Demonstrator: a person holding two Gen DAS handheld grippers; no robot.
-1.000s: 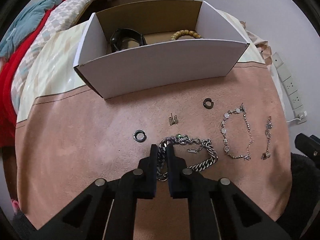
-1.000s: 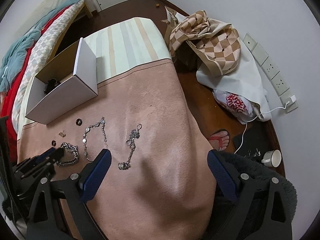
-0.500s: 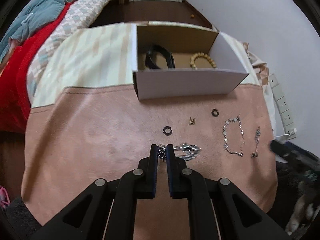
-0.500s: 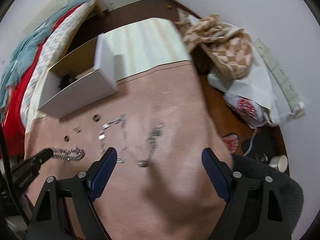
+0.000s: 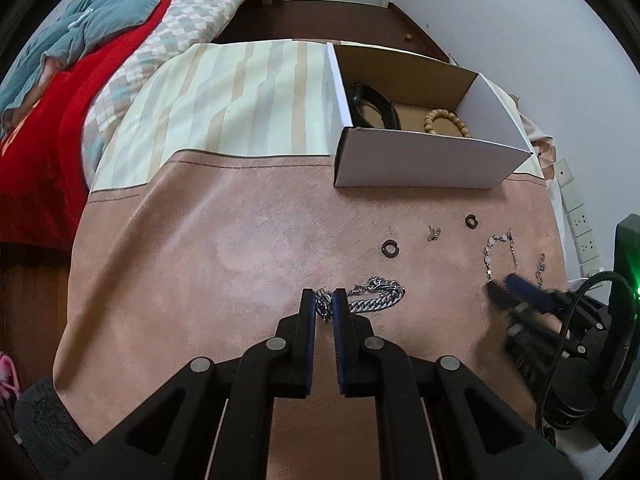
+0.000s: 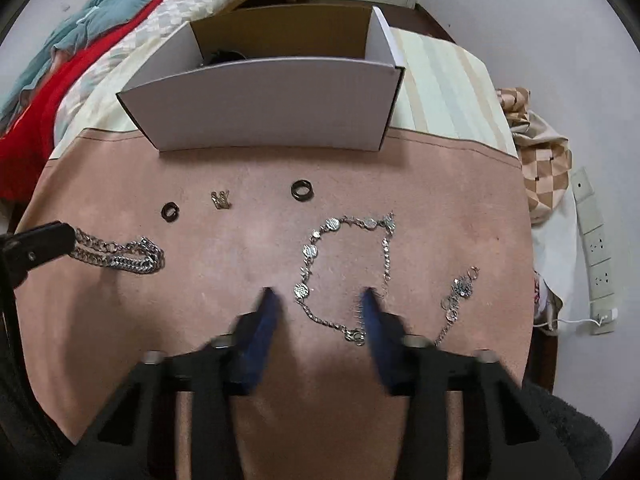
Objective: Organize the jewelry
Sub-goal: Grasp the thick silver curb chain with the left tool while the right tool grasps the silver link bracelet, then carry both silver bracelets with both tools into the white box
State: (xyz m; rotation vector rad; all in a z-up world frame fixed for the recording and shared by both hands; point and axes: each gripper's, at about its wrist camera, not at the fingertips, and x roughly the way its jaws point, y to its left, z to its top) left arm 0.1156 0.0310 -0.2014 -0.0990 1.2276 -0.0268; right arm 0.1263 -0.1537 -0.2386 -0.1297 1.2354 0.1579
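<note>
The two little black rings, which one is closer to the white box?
The black ring right of the gold earring; the other ring lies further from the white box.

Counted ahead of the grippers are three chain bracelets [image 6: 120, 258], two dark rings [image 6: 303, 191], one gold ring [image 6: 220, 200] and one box [image 6: 272, 108].

- The box [image 6: 272, 104] stands at the far side of the pink cloth [image 5: 224, 264], its near wall a barrier; its top is open.
- Left of the chain [image 5: 376, 300], the cloth is bare and wide.
- Rings [image 6: 303, 191] and a charm [image 6: 220, 200] dot the strip between box and bracelets [image 6: 344, 268].
- Right, a wall [image 6: 560, 40] and a power strip [image 6: 598, 256] close in.
</note>
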